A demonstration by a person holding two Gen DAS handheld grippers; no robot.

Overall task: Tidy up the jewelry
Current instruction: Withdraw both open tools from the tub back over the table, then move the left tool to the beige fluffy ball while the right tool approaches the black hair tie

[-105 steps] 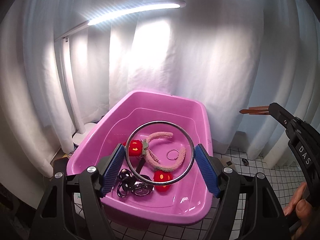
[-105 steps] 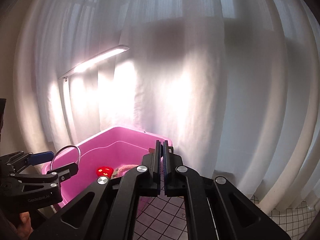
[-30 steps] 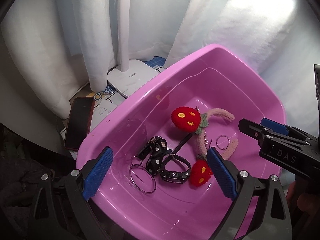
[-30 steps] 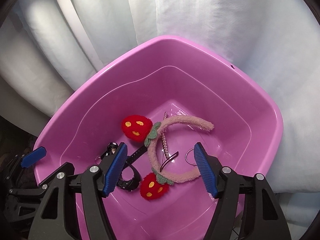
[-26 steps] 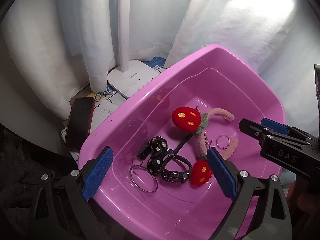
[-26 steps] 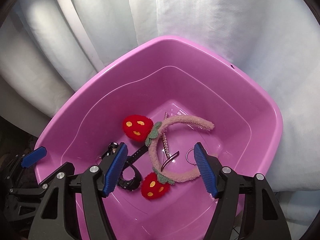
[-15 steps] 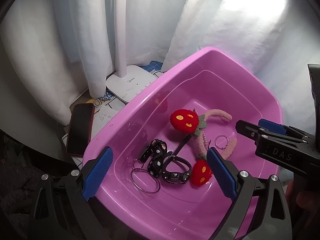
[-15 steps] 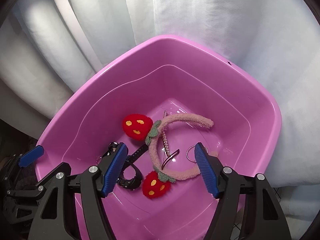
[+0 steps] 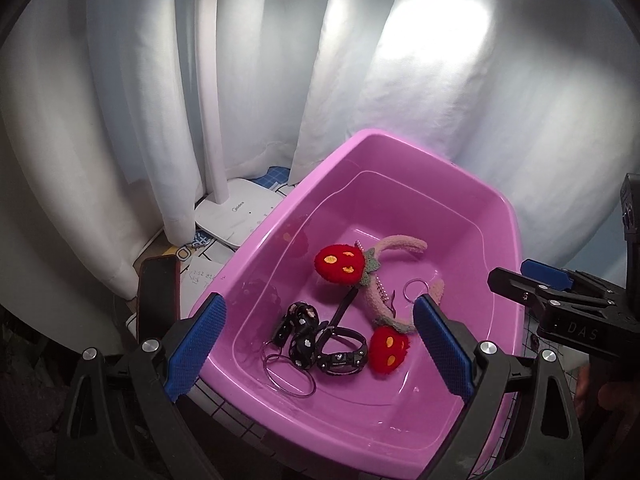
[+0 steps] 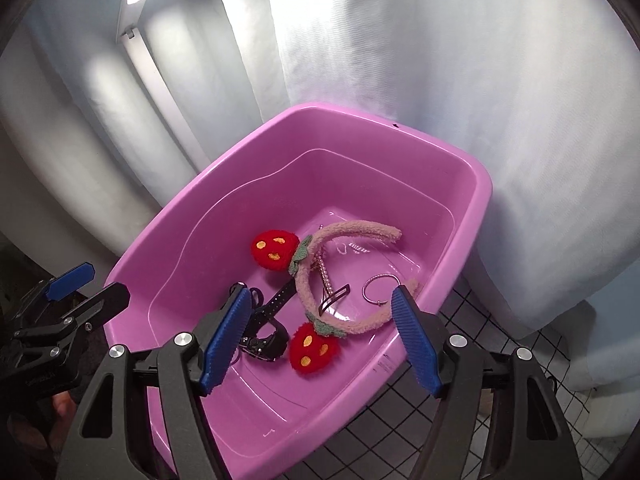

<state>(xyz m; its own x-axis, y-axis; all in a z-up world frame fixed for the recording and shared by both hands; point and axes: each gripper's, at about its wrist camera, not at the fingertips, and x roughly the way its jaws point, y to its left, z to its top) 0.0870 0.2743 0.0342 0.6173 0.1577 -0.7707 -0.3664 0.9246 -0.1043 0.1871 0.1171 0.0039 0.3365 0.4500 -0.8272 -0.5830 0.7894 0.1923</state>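
Observation:
A pink plastic tub (image 9: 472, 192) (image 10: 472, 168) holds the jewelry. Inside lie a fuzzy pink headband with two red strawberries (image 9: 340, 264) (image 10: 276, 252), a black watch (image 9: 344, 348) (image 10: 264, 340), a black dotted band (image 9: 300, 324), a large metal bangle (image 9: 290, 376), a small ring (image 9: 416, 290) (image 10: 380, 290) and a hair clip (image 10: 334, 298). My left gripper (image 9: 318, 344) is open and empty above the tub's near side. My right gripper (image 10: 320, 336) is open and empty above the tub; it also shows at the right of the left wrist view (image 9: 560, 300).
A white lamp base (image 9: 236, 216) and its post (image 9: 210, 92) stand left of the tub. A dark phone (image 9: 156, 300) lies beside it. White curtains hang behind. The tub stands on a gridded mat (image 10: 500, 344).
The bangle that my left gripper held 3.5 s ago now lies in the tub. My right gripper has opened. Over the last second both grippers drew back slightly and tilted up.

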